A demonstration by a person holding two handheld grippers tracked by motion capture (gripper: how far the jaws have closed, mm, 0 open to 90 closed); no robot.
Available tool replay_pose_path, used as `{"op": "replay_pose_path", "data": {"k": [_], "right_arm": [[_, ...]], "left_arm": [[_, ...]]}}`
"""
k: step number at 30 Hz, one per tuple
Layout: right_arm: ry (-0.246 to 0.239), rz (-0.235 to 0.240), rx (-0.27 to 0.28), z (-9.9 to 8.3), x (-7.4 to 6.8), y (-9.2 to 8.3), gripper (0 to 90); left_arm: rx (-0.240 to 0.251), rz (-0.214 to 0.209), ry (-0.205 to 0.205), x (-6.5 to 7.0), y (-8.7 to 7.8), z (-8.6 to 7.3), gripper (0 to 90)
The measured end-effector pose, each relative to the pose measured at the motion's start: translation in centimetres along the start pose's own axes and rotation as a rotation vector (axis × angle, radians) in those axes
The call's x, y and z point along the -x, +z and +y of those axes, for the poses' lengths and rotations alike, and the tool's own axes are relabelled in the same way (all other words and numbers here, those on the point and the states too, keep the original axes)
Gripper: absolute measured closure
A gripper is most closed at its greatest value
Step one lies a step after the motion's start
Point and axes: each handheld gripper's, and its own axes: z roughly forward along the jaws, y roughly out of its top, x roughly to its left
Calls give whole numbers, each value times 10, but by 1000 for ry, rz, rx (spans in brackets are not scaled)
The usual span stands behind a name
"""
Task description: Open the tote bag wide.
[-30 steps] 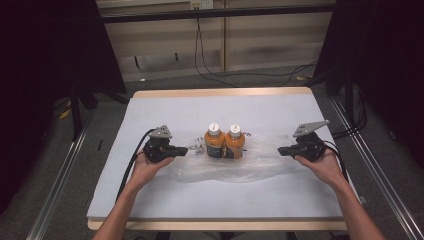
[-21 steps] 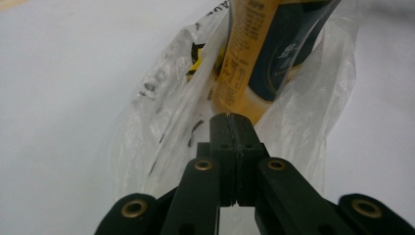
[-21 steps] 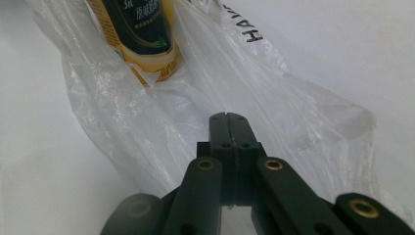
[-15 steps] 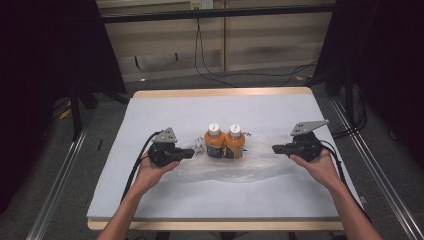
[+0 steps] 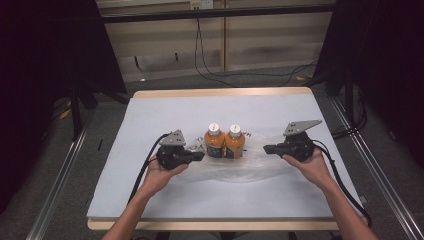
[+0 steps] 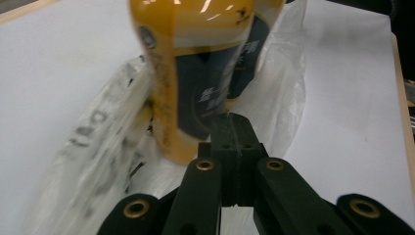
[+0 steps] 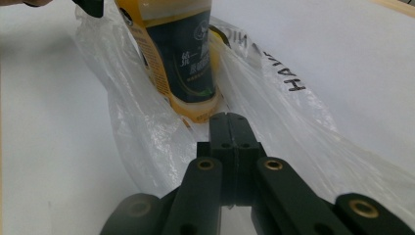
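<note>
Two orange bottles (image 5: 224, 142) are standing upright, touching each other, on a clear plastic bag (image 5: 250, 167) in the middle of the white table (image 5: 150, 115). Left of the bottles, the left gripper (image 5: 199, 156) is pressing its jaws together, and a thin film of the bag seems to be pinched between them. Right of the bottles, the right gripper (image 5: 267, 149) is also closed on the bag's plastic. I think the person is holding both sides to spread the bag around the bottles.
</note>
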Motion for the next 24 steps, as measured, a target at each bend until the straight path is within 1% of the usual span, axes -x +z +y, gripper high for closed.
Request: {"op": "replay_pose_path", "data": {"k": [5,7,8,11,13,14,15,16,17,19,21,22,23,24], "right_arm": [[5,13,-7,1,0,7,900],[3,12,-7,2,-1,9,900],[0,19,-13,3,-2,11,900],[-2,23,-9,7,-2,14,900],[7,24,-5,8,0,15,900],[7,22,-4,9,1,16,900],[8,23,-7,9,2,17,900],[3,17,-13,10,3,18,900],[4,19,-12,12,4,19,900],[-3,25,-8,16,4,22,900],[-12,31,-14,22,4,29,900],[-19,35,-19,24,5,32,900],[-28,34,-31,27,6,36,900],[-28,32,-38,29,8,40,900]], "left_arm": [[-9,-22,28,8,16,7,900],[0,-36,20,11,21,9,900],[-1,-36,23,11,22,10,900],[1,-41,37,15,27,14,900],[-1,-40,46,17,31,16,900],[4,-35,41,17,32,17,900],[8,-39,42,17,34,19,900],[8,-37,48,17,35,20,900],[15,-31,43,17,37,21,900],[21,-38,35,16,41,23,900],[12,-49,34,17,45,25,900],[4,-49,45,18,49,26,900],[5,-54,45,20,52,27,900],[-9,-65,53,21,54,28,900]]}}
